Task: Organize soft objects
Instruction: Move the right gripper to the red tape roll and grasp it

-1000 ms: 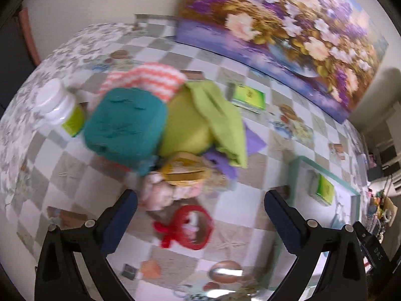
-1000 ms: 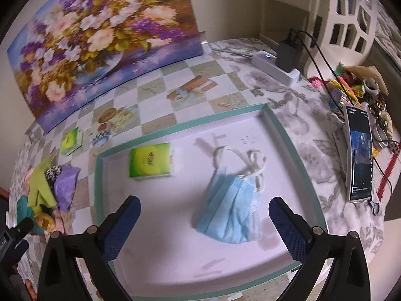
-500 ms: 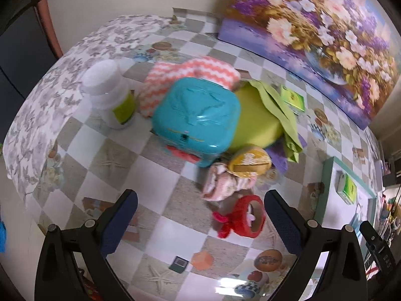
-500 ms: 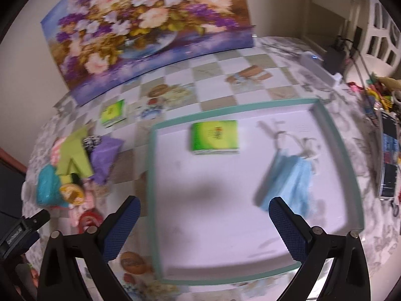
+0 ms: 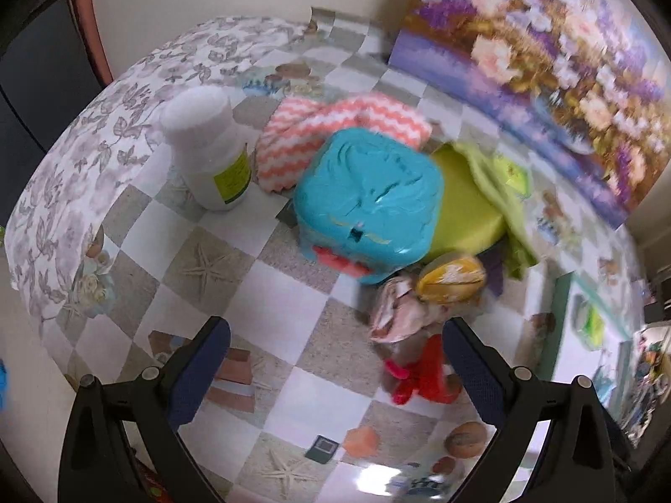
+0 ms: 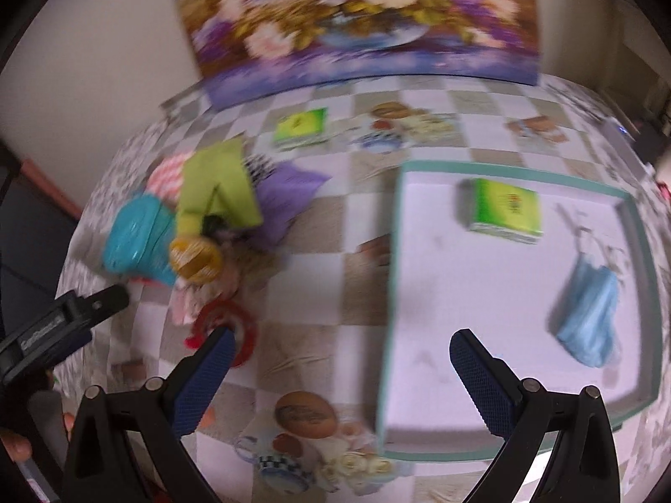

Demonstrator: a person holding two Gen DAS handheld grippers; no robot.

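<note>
Fingers of my left gripper [image 5: 335, 360] and right gripper [image 6: 339, 373] gape empty; soft pile [image 6: 218, 209] sits frame-left, because I'm sorting into the tray [image 6: 392, 293] holding a mask [image 6: 591, 314] at right.

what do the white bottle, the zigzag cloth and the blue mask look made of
White bottle: looks like matte opaque plastic, smooth-walled with a printed label. Zigzag cloth: seems a soft, fuzzy knit or microfibre, bunched in folds. Blue mask: probably thin non-woven fabric, pleated, with white ear loops; blur leaves the weave unclear.
</note>
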